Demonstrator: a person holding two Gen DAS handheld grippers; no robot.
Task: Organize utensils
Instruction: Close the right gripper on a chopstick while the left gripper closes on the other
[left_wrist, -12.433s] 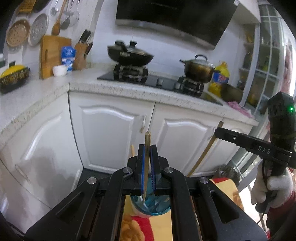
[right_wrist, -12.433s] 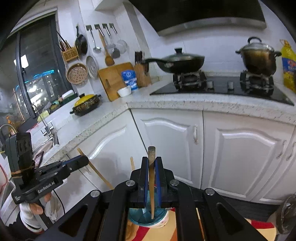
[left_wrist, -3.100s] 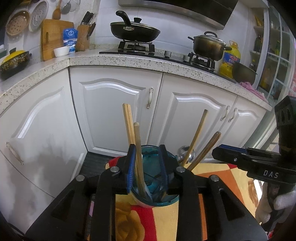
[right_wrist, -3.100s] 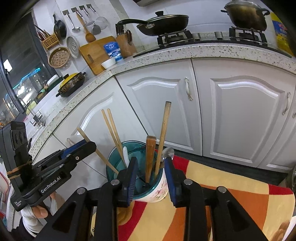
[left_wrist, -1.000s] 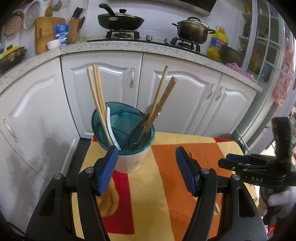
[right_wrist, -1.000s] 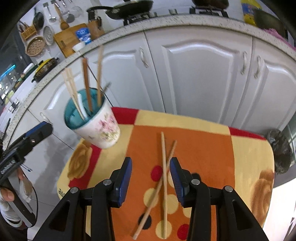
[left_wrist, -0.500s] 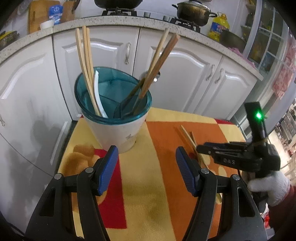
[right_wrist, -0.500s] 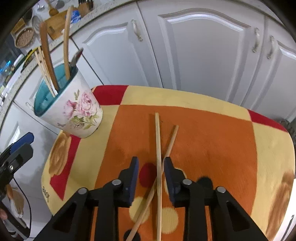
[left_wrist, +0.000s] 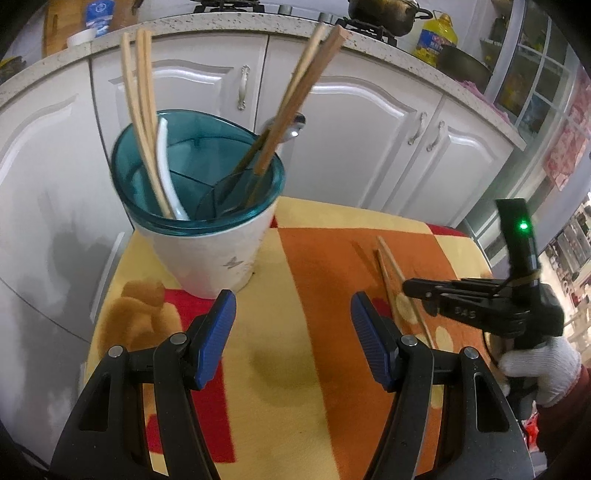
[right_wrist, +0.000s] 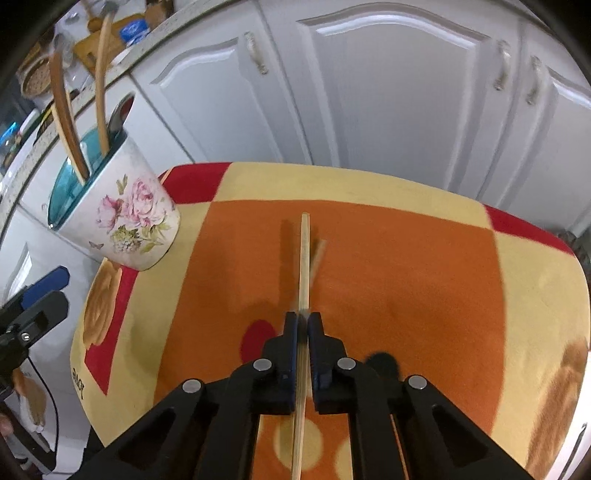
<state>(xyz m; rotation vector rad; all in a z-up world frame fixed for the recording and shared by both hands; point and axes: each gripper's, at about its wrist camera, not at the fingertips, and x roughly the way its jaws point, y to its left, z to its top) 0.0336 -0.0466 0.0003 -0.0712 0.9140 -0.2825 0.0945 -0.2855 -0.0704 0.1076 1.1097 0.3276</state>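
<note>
A floral white utensil holder (left_wrist: 218, 254) (right_wrist: 129, 225) with a teal insert stands at the cloth's far left, with chopsticks, wooden handles, a white spoon and a metal spoon in it. Two loose chopsticks (left_wrist: 388, 266) lie on the orange patch. In the right wrist view my right gripper (right_wrist: 303, 325) has its jaws closing, blue pads pressing on one pale chopstick (right_wrist: 304, 258); the second chopstick (right_wrist: 320, 251) lies just right of it, half hidden. My left gripper (left_wrist: 291, 332) hangs open over the cloth in front of the holder, nothing between its fingers.
The orange, yellow and red cloth (left_wrist: 325, 387) (right_wrist: 424, 280) covers a small table whose edges drop off on all sides. White cabinet doors (right_wrist: 388, 92) stand close behind. A gloved hand (left_wrist: 539, 365) holds the right gripper (left_wrist: 408, 286) at the cloth's right side.
Both grippers have sunk toward the cloth. The right jaws narrowed from open around the chopsticks to shut on one. The left gripper stays open.
</note>
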